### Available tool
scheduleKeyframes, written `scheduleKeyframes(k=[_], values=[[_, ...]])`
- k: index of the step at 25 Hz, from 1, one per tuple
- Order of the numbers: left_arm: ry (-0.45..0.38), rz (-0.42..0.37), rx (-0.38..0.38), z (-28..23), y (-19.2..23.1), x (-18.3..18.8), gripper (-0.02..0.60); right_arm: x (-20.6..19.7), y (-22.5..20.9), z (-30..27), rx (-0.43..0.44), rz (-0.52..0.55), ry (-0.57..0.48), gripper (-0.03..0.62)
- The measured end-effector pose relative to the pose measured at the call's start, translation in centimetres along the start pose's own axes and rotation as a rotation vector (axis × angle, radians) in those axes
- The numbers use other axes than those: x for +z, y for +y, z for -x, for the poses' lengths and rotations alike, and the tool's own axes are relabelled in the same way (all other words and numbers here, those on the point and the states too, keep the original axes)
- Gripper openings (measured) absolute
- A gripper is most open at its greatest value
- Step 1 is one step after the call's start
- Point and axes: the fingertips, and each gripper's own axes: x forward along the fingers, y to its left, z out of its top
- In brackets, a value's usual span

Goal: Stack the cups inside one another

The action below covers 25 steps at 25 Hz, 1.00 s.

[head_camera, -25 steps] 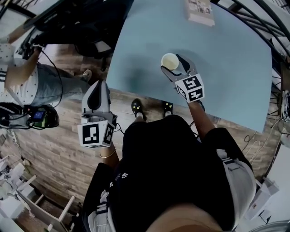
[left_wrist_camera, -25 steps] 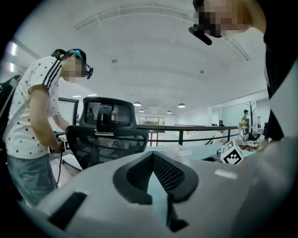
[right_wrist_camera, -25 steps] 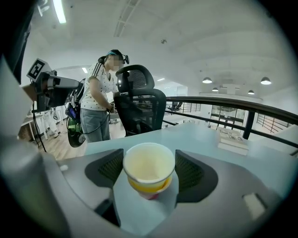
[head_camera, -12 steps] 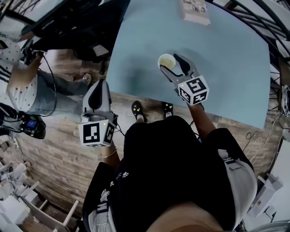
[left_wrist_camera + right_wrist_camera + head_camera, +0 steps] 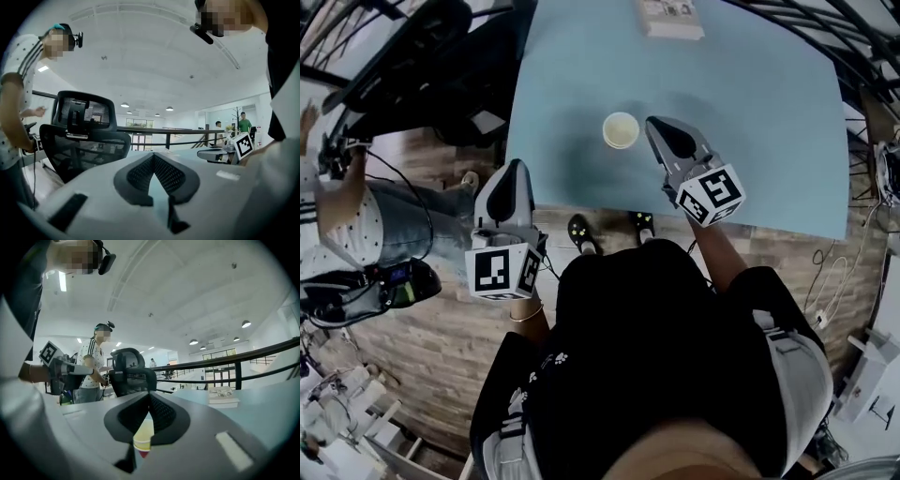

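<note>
A pale yellow cup (image 5: 621,129) stands upright on the light blue table (image 5: 769,112). In the right gripper view the cup (image 5: 144,437) shows low through the slot behind the jaws, with a red part under its rim. My right gripper (image 5: 655,126) hangs just right of the cup and apart from it; its jaws are closing to shut (image 5: 149,397) with nothing between them. My left gripper (image 5: 514,169) hovers at the table's near left edge, its jaws meeting at the tip (image 5: 153,156) and empty.
A flat box (image 5: 670,17) lies at the table's far edge, also seen as a box (image 5: 223,397) beyond the right jaws. A black office chair (image 5: 84,133) and a bystander (image 5: 356,202) are left of the table. Railings run behind.
The right gripper let go of the cup, drew back to the right and upward, and its jaws shut. The cup stays on the table. The left gripper shifted slightly toward the table.
</note>
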Motion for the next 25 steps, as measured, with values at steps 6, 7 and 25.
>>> scheduleKeyframes(k=[6, 7, 25], values=[[0.004, -0.005, -0.071, -1.9, -2.0, -0.2, -0.008, 0.8, -1.6, 2.4, -0.067, -0.002, -0.017, 0.011], [0.006, -0.006, -0.078, -2.1, -2.2, -0.2, -0.008, 0.7, -1.9, 2.8, -0.076, -0.004, -0.016, 0.011], [0.015, -0.006, -0.115, -3.7, -3.5, -0.4, -0.008, 0.5, -3.3, 4.1, -0.116, 0.001, 0.007, 0.011]])
